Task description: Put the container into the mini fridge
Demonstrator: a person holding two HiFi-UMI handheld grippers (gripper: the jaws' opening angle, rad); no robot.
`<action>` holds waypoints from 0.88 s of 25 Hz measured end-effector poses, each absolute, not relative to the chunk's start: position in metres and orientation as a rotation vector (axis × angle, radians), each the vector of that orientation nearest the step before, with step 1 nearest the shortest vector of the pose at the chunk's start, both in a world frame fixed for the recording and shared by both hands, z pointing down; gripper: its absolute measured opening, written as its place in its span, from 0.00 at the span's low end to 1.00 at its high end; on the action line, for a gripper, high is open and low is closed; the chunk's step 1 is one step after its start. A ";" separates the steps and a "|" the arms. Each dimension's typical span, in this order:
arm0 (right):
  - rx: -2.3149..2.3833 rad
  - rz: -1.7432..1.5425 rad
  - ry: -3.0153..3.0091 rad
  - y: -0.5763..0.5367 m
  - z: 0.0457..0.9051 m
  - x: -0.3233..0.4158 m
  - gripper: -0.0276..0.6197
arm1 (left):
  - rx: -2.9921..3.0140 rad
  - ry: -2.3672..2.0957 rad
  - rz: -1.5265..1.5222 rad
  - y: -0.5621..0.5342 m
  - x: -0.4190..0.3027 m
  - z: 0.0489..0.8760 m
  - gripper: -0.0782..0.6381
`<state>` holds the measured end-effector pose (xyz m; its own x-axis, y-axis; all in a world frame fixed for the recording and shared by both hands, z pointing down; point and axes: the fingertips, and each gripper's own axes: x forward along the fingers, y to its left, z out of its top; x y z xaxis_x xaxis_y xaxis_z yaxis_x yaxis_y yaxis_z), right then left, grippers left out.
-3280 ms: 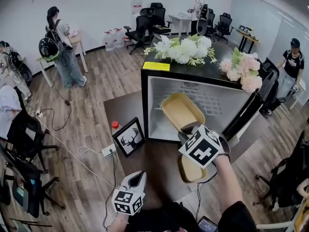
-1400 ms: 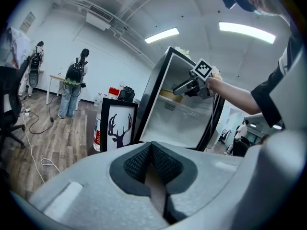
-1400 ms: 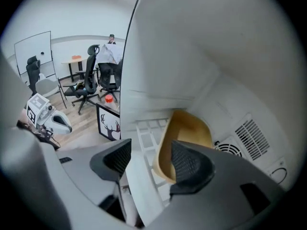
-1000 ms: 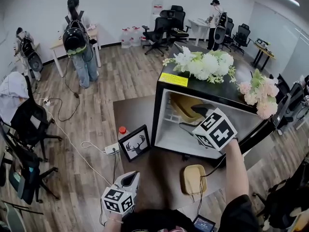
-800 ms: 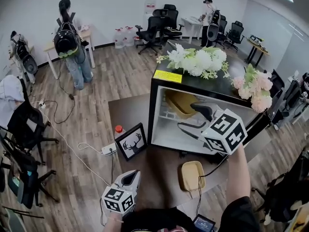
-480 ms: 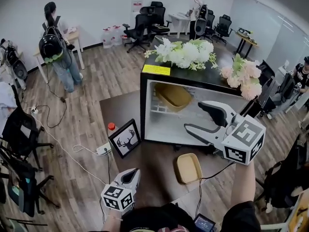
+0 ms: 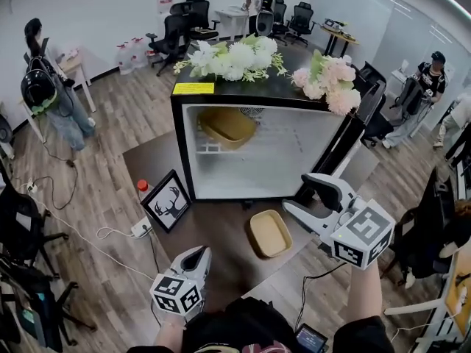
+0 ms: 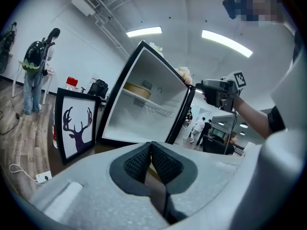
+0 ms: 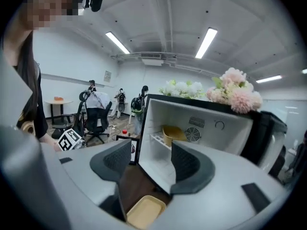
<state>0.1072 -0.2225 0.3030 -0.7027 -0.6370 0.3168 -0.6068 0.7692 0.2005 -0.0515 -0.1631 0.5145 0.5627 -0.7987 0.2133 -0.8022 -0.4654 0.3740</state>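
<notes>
Starting on the left: the left tool (image 7: pixel 196 255) hadn't done anything. It sat low by the person's body at the near edge of the worktop (image 7: pixel 213 230), tips aimed up toward the fridge, pads pressed together with nothing in them. Just beyond it the deer picture (image 7: pixel 165 201) leaned near the fridge's left corner.

The big change was in the middle. A few seconds back the right tool was carrying the container toward the opening, and a second ago it was reaching inside. Now the container (image 7: pixel 228 123) sat on the upper shelf at the back left of the mini fridge (image 7: pixel 294 160), clear of any tool. So I'd say the main job was basically done, with maybe the door (image 7: pixel 335 153) left to swing shut, since it stood wide open on the right.

A shallow tan tray (image 7: pixel 270 234) lay on the worktop just in front of the fridge, untouched.

On the right, the right tool (image 7: pixel 298 195) had backed out, arm stretched forward, and hung over the worktop's right front with its jaws pointing back left. They were spread wide, just starting to close, and held nothing.
</notes>
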 end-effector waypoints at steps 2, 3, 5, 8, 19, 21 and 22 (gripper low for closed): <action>1.006 -0.054 -2.588 -0.213 0.319 0.117 0.45 | 2.384 -1.294 0.020 -0.160 -0.046 0.514 0.12; 1.026 -0.034 -2.574 -0.208 0.326 0.122 0.45 | 2.387 -1.308 0.023 -0.159 -0.045 0.513 0.12; 1.051 -0.006 -2.549 -0.198 0.340 0.129 0.45 | 2.389 -1.345 0.017 -0.159 -0.045 0.512 0.12; 1.144 0.034 -2.532 -0.188 0.356 0.141 0.45 | 2.396 -1.341 -0.010 -0.158 -0.042 0.508 0.12; 1.422 0.212 -2.411 -0.171 0.445 0.160 0.37 | 2.410 -1.397 0.010 -0.156 -0.032 0.508 0.12; 1.373 0.225 -2.377 -0.166 0.466 0.155 0.36 | 2.414 -1.392 0.023 -0.155 -0.031 0.509 0.12; 1.352 0.230 -2.360 -0.164 0.476 0.153 0.33 | 2.416 -1.389 0.029 -0.155 -0.030 0.509 0.12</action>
<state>0.1533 -0.1641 0.4762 -0.4464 -0.7869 0.4259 -0.8544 0.5164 0.0585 -0.0298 -0.1552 0.5094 0.5181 -0.8338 0.1905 -0.8410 -0.4561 0.2910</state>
